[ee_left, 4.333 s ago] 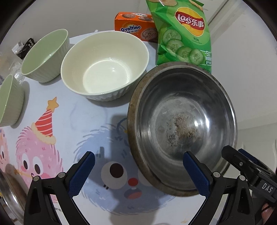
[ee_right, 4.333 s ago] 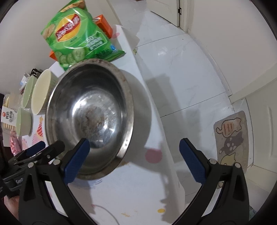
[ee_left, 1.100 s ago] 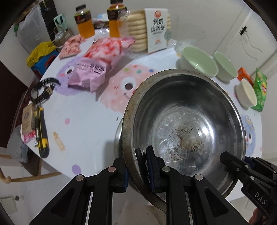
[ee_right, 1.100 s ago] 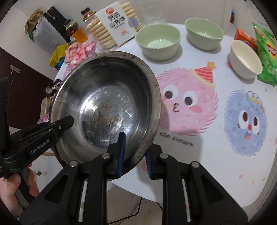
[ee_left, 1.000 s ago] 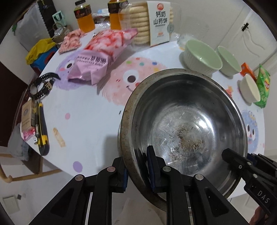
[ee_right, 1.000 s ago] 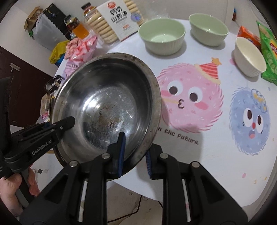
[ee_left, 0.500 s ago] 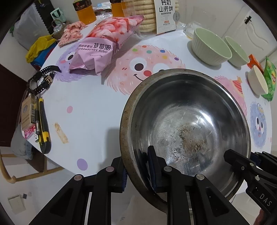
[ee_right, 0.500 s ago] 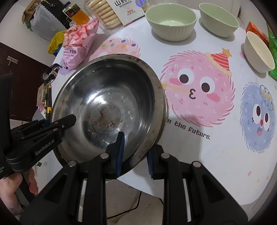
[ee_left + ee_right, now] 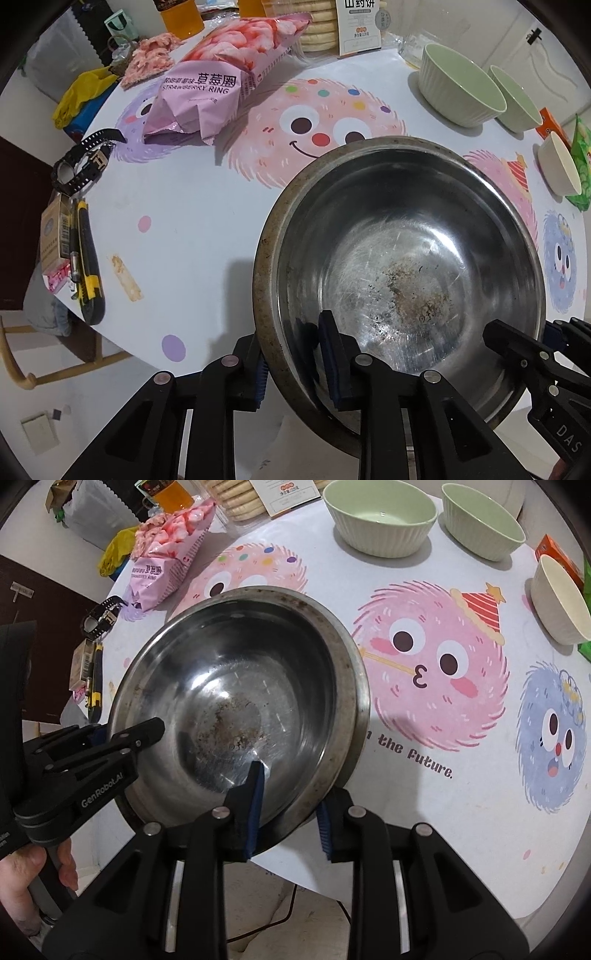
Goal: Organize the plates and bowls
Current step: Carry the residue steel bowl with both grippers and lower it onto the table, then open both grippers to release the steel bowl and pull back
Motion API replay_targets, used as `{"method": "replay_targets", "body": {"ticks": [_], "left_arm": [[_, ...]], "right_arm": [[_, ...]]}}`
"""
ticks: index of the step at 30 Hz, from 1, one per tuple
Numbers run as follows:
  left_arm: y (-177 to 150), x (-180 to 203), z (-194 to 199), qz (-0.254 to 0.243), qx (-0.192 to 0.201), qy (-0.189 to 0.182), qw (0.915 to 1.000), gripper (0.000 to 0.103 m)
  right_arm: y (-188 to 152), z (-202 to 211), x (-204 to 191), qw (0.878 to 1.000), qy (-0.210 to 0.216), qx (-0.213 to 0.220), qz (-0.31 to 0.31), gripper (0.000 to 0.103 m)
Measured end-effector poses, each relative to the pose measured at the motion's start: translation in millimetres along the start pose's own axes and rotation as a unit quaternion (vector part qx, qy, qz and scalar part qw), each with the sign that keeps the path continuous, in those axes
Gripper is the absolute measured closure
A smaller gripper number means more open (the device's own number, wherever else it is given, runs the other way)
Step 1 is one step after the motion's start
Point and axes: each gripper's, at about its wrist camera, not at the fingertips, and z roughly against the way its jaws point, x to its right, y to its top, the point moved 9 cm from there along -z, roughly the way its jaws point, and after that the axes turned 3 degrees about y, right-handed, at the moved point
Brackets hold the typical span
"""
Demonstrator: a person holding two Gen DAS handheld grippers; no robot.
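Steel bowl point(image 9: 402, 254) sat at the near edge of the table point(image 9: 192, 206), apparently nested on a second metal bowl whose rim peeked out beneath in the right view. Left gripper point(image 9: 299, 363) and right gripper point(image 9: 290, 806) each straddled its rim, jaws opening, pads slackening off the wall. Best to release both evenly, then lift straight up to avoid dragging it off the edge. Left view alone showed the watch point(image 9: 83, 160); right view showed the holding hand point(image 9: 27, 877).

Right claw point(image 9: 290, 805) opening, straddling steel bowl's point(image 9: 236, 686) rim.
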Motion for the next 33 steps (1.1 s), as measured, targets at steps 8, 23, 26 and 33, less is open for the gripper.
{"method": "replay_targets", "body": {"ticks": [8,23,26,33], "left_arm": [[-5,-1,-3,-0.005,-0.002,0.000,1.0000,0.074],[-2,-11,13,0.019,0.034,0.016,0.9991,0.014],[2,-5,20,0.022,0.046,0.009,0.9987,0.007],[6,18,31,0.021,0.059,0.004,0.9980,0.000]], "right_arm": [[-3,5,0,1.000,-0.009,0.001,0.009,0.065],[-3,22,17,0.999,-0.018,0.024,0.011,0.018],[-3,27,26,0.999,-0.020,0.029,0.004,0.009],[-2,45,56,0.998,-0.023,0.049,-0.018,0.000]]}}
